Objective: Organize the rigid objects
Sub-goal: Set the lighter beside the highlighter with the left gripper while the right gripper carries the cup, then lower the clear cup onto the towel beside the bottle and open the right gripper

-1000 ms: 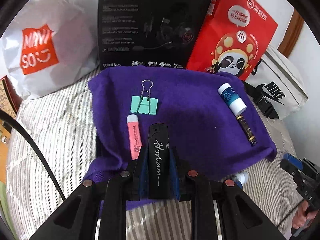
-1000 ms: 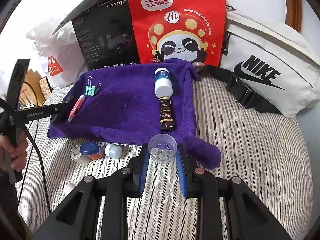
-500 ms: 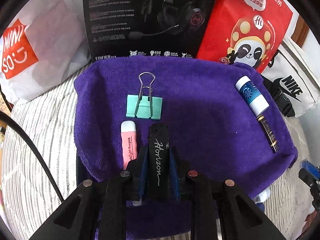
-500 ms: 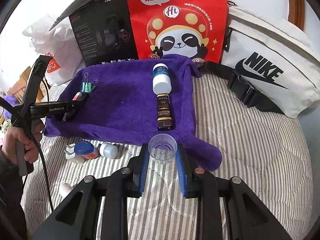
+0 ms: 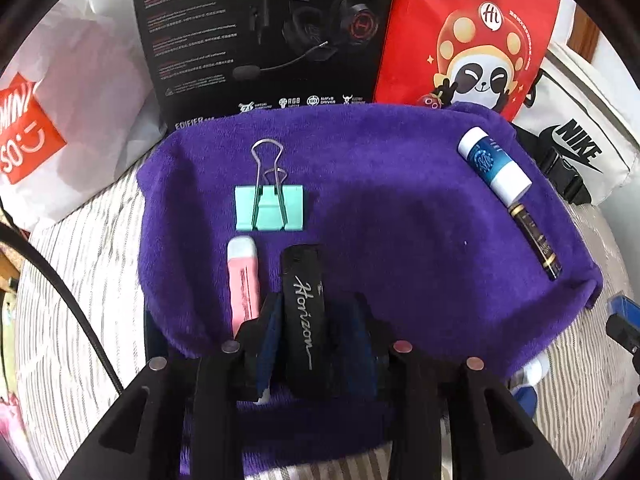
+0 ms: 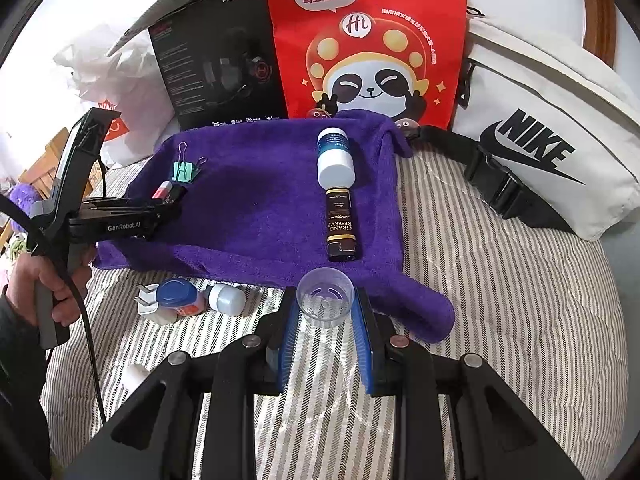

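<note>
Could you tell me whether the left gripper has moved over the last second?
Yes. The left gripper has advanced over the towel toward the green clip.
</note>
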Demonstrator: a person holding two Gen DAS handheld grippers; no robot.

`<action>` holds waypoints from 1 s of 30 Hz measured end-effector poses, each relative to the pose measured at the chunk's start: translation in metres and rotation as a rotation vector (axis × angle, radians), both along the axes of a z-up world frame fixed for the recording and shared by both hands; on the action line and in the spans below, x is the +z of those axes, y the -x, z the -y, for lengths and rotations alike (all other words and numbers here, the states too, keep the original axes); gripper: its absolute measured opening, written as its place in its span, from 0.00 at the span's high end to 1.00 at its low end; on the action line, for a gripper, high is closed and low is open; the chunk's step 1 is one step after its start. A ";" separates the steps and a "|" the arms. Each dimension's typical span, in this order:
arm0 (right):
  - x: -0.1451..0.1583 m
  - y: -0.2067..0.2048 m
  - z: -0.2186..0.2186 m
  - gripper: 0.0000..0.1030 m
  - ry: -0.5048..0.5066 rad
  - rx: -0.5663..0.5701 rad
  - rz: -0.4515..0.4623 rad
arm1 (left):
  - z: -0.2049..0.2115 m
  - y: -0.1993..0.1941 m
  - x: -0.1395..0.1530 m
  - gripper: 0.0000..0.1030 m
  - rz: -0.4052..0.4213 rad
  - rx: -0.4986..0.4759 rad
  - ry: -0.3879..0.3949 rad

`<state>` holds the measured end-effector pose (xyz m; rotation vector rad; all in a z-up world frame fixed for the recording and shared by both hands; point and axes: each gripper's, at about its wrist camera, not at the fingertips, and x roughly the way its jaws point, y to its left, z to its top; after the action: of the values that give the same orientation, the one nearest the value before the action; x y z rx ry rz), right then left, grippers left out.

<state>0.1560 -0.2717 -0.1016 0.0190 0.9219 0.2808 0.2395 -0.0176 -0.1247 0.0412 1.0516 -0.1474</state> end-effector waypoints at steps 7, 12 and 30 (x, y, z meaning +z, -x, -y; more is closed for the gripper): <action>0.007 -0.003 -0.004 0.74 0.004 0.022 0.025 | -0.011 0.038 0.026 0.68 0.055 0.008 0.034; 0.012 -0.012 -0.012 0.74 0.007 0.033 0.041 | -0.021 0.067 0.042 0.64 0.085 0.005 0.049; -0.005 -0.096 -0.055 0.74 0.049 0.022 0.002 | -0.057 0.120 -0.001 0.63 0.034 0.014 0.051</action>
<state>0.2521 -0.2164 -0.1066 -0.0373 0.9270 0.2787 0.1195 0.0396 -0.1255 -0.0102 1.0134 -0.1604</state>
